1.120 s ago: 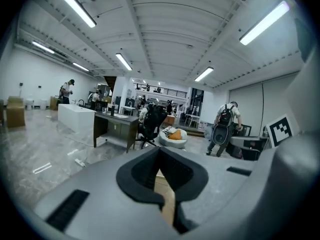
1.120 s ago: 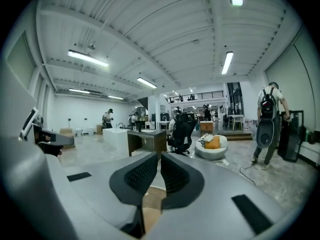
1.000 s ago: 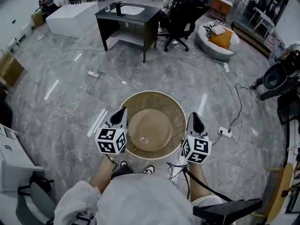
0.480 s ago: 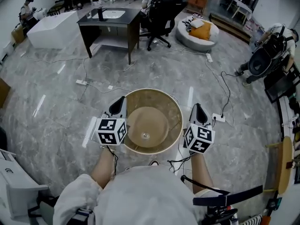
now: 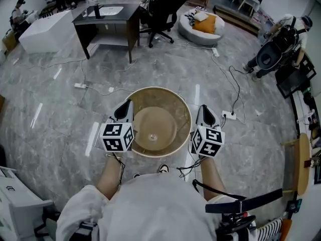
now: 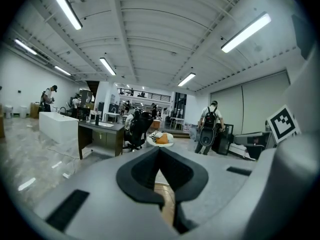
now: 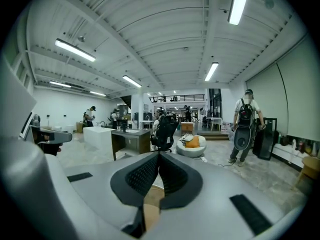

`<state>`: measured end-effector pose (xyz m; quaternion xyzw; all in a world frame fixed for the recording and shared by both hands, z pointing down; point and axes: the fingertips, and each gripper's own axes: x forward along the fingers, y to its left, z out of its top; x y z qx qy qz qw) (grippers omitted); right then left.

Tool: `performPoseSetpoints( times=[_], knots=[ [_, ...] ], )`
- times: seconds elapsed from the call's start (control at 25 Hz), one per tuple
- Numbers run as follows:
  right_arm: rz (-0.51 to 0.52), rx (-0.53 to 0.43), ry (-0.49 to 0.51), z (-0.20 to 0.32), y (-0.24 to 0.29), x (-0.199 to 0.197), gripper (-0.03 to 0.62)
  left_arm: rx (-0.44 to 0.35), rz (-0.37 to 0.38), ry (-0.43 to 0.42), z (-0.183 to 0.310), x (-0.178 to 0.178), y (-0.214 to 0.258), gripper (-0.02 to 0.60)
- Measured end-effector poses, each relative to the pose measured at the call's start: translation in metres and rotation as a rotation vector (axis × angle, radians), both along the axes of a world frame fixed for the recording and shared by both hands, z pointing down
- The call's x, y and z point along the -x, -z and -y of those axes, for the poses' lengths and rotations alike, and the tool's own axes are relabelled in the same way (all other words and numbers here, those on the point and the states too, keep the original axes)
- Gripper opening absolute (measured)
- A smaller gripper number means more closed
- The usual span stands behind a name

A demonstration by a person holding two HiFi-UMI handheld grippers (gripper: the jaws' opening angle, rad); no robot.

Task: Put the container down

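In the head view a round tan container (image 5: 157, 98) with a brown inner floor hangs over the grey marble floor, just in front of my body. My left gripper (image 5: 125, 112) is shut on its left rim and my right gripper (image 5: 202, 115) is shut on its right rim. In the left gripper view the left gripper (image 6: 159, 151) has its jaws closed together, with a strip of the container (image 6: 168, 209) showing in the gap below them. The right gripper (image 7: 158, 156) looks the same in the right gripper view, with the container's edge (image 7: 152, 204) between its jaws.
A dark desk (image 5: 105, 19), a black office chair (image 5: 163, 9) and a round seat with an orange cushion (image 5: 203, 24) stand ahead. Cables and a power strip (image 5: 228, 116) lie on the floor to the right. A person (image 5: 273, 54) stands far right. A white cabinet (image 5: 15, 197) sits lower left.
The desk, chair and floor cables have slid left and up in the head view as I carried the container along. Both grippers keep their hold on the rim.
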<state>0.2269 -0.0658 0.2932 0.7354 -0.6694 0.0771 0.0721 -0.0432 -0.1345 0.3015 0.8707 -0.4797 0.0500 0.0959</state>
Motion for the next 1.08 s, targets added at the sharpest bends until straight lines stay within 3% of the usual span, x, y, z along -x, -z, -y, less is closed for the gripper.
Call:
performPoseSetpoints(
  times=[0.2,1.08],
  knots=[
    [-0.026,0.014,0.046,-0.001,0.002,0.007,0.023,0.008,-0.006,0.006,-0.005,-0.004,0.001,0.003],
    [-0.025,0.047,0.076,0.015,-0.005,0.019,0.023,0.028,-0.023,0.047,0.002,0.007,-0.005,0.003]
  ],
)
